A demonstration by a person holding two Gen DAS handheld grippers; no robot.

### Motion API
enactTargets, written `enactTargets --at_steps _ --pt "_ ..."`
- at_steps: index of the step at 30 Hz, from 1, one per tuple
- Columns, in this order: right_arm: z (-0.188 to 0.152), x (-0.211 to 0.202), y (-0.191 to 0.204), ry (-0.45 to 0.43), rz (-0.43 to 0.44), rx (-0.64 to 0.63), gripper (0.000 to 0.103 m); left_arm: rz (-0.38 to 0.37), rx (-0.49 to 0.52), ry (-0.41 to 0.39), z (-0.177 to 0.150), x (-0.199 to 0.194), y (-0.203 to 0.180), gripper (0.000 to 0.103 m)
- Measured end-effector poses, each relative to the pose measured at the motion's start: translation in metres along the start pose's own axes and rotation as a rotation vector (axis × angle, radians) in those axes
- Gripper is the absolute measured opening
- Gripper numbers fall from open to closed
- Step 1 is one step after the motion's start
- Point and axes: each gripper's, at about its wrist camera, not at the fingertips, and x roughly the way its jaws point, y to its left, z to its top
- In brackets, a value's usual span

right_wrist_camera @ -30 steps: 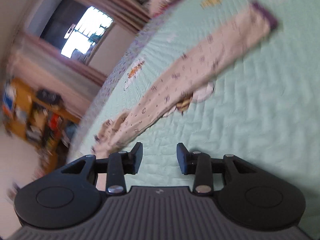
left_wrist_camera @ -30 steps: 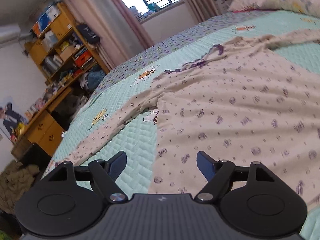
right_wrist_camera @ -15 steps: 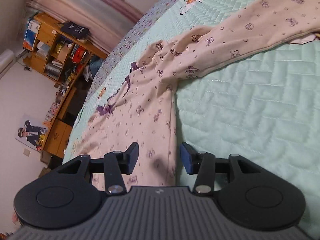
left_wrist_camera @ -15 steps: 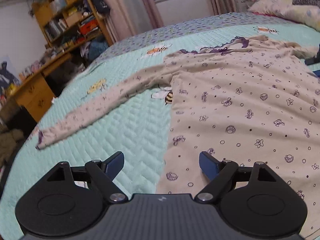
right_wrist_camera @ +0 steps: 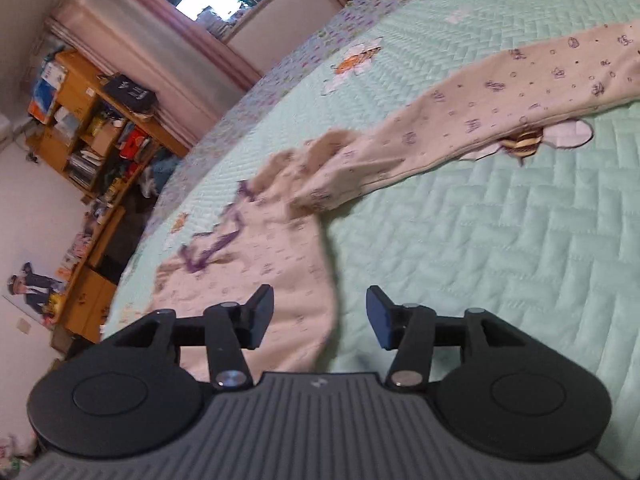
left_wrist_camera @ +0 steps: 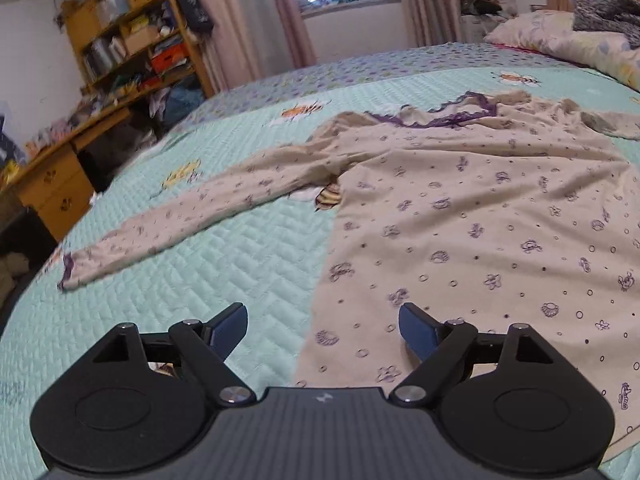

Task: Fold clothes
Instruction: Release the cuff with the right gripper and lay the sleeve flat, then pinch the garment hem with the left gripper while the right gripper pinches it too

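Note:
A cream long-sleeved garment (left_wrist_camera: 472, 216) with small purple prints and a purple lace neckline lies spread flat on a mint quilted bedspread (left_wrist_camera: 224, 264). Its left sleeve (left_wrist_camera: 192, 216) stretches out toward the bed's left edge. My left gripper (left_wrist_camera: 322, 326) hovers open over the garment's lower left hem, holding nothing. In the right wrist view the same garment (right_wrist_camera: 280, 256) shows its right side edge and its other sleeve (right_wrist_camera: 500, 108) running to the upper right. My right gripper (right_wrist_camera: 320, 312) is open just above that side edge, empty.
A wooden shelf and desk (left_wrist_camera: 120, 52) crowded with boxes and books stand left of the bed. Pink curtains (left_wrist_camera: 276, 12) and a window are at the back. Pillows (left_wrist_camera: 568, 40) lie at the bed's far right. Bare quilt (right_wrist_camera: 500, 248) extends right of the garment.
Both views swung across the bed. The left gripper has drawn back to the garment's lower left hem. The right gripper's fingers have spread wider and sit over the garment's side edge.

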Motion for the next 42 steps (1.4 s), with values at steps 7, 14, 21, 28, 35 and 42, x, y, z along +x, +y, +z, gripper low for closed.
enactTargets --at_steps 7,14,21,28,35,42 --pt "-0.083 -0.064 0.012 0.166 -0.018 -0.156 0.054 -0.085 -0.045 0.078 -0.017 -0.004 0.015 0.085" --pt "-0.14 -0.11 -0.017 0.191 -0.005 -0.049 0.054 -0.2 -0.29 0.085 -0.025 0.004 0.036 0.092" --pt "-0.154 -0.113 -0.022 0.177 0.066 0.032 0.054 -0.278 -0.408 0.08 -0.031 0.002 0.046 0.085" --pt "-0.159 -0.113 -0.025 0.187 0.078 0.044 0.026 -0.349 -0.55 0.073 -0.042 0.0 0.065 0.039" --pt "-0.165 -0.107 -0.024 0.204 0.071 0.023 0.004 -0.362 -0.626 0.079 -0.052 0.003 0.069 0.007" --pt "-0.158 -0.146 -0.012 0.157 0.06 -0.024 0.003 -0.361 -0.554 0.047 -0.05 -0.046 0.06 0.006"
